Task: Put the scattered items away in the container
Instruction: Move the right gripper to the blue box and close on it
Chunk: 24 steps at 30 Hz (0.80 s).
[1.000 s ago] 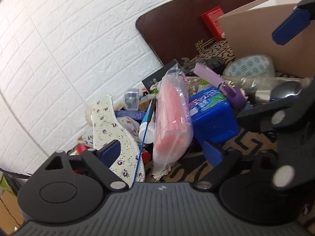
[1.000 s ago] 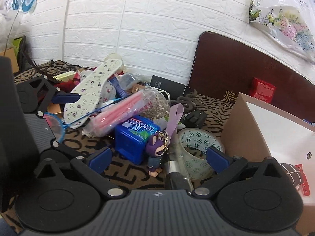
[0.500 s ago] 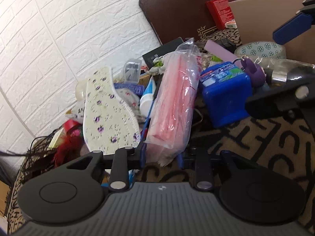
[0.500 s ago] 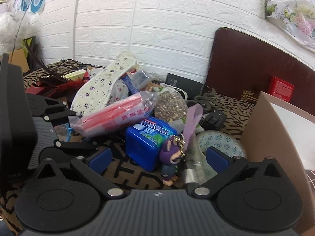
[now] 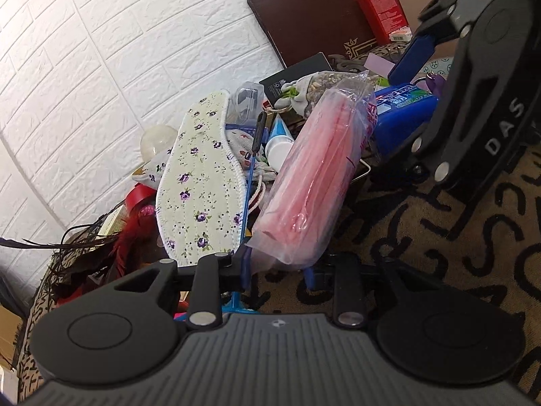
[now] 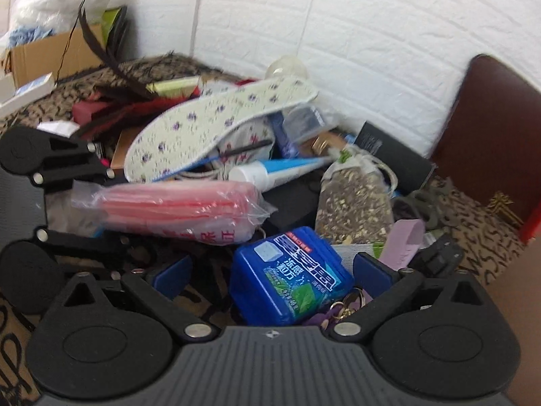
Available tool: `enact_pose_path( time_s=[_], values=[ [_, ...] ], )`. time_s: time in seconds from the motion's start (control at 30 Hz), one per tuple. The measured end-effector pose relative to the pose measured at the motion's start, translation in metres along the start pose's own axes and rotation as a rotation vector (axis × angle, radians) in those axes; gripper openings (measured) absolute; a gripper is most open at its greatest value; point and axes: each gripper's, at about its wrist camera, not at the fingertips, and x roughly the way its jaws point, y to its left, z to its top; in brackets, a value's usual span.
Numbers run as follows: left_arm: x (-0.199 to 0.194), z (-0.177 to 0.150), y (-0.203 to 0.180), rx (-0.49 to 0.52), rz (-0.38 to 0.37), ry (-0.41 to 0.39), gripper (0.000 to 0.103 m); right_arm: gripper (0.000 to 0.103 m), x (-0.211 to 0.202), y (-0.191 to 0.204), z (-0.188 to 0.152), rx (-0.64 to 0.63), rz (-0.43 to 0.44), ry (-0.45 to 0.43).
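Observation:
My left gripper [image 5: 277, 269] is shut on the near end of a clear bag of pink straws [image 5: 311, 182], which also shows in the right wrist view [image 6: 175, 209]. My right gripper [image 6: 270, 270] is open, its fingers on either side of a blue gum box [image 6: 290, 274]; the box also shows in the left wrist view [image 5: 402, 115]. The tan cardboard container [image 5: 419, 3] is at the far right, mostly hidden behind the right gripper.
A floral insole [image 5: 199, 182], a blue-white tube [image 6: 270, 171], a sachet of dried herbs [image 6: 355, 203], a purple keychain figure [image 6: 334, 314], a black box [image 5: 297, 77], red feathers [image 5: 128, 237] and a dark brown board [image 5: 324, 13] crowd the patterned cloth [image 5: 439, 253] by the white wall.
My left gripper closed on the straw bag's end and lifted it slightly. My right gripper moved forward and left, bringing its open fingers around the blue gum box.

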Motion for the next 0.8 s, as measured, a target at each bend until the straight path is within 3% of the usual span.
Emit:
enact_pose_path(
  time_s=[0.03, 0.13, 0.23, 0.33, 0.37, 0.4, 0.47, 0.57, 0.63, 0.67, 0.7, 0.73, 0.8],
  values=[
    [0.002, 0.0, 0.0, -0.005, -0.006, 0.001, 0.03, 0.101, 0.005, -0.001, 0.0, -0.011, 0.01, 0.017],
    [0.0, -0.001, 0.005, -0.016, -0.026, -0.002, 0.03, 0.077, 0.012, -0.003, -0.004, 0.024, 0.06, 0.048],
    [-0.005, -0.004, 0.012, -0.031, -0.061, -0.011, 0.03, 0.074, 0.002, 0.004, -0.007, 0.064, 0.147, 0.078],
    [-0.008, -0.006, 0.011, -0.013, -0.102, -0.046, 0.036, 0.074, -0.012, 0.023, -0.011, 0.015, 0.157, 0.069],
    [-0.008, -0.006, 0.007, 0.013, -0.092, -0.058, 0.043, 0.074, -0.014, 0.028, -0.013, 0.005, 0.145, 0.057],
    [-0.009, -0.006, 0.001, 0.049, -0.066, -0.076, 0.06, 0.074, -0.014, 0.03, -0.015, 0.007, 0.138, 0.05],
    [-0.011, -0.004, -0.012, 0.135, -0.005, -0.125, 0.078, 0.07, -0.012, 0.03, -0.017, 0.046, 0.149, 0.042],
    [-0.011, -0.003, -0.035, 0.292, 0.1, -0.207, 0.092, 0.07, -0.01, 0.025, -0.022, 0.109, 0.168, 0.03],
    [-0.008, -0.003, -0.044, 0.362, 0.13, -0.238, 0.089, 0.07, -0.011, 0.027, -0.023, 0.103, 0.156, 0.025],
    [-0.006, -0.001, -0.044, 0.364, 0.104, -0.228, 0.077, 0.07, -0.01, 0.027, -0.023, 0.11, 0.15, 0.021],
    [-0.003, 0.002, -0.04, 0.341, 0.048, -0.2, 0.057, 0.07, -0.011, 0.026, -0.024, 0.122, 0.152, 0.013],
    [0.0, 0.005, -0.037, 0.303, -0.017, -0.166, 0.046, 0.07, -0.012, 0.024, -0.026, 0.138, 0.148, 0.004],
    [0.004, 0.008, -0.036, 0.258, -0.055, -0.152, 0.037, 0.07, -0.011, 0.019, -0.027, 0.167, 0.147, -0.003]
  ],
)
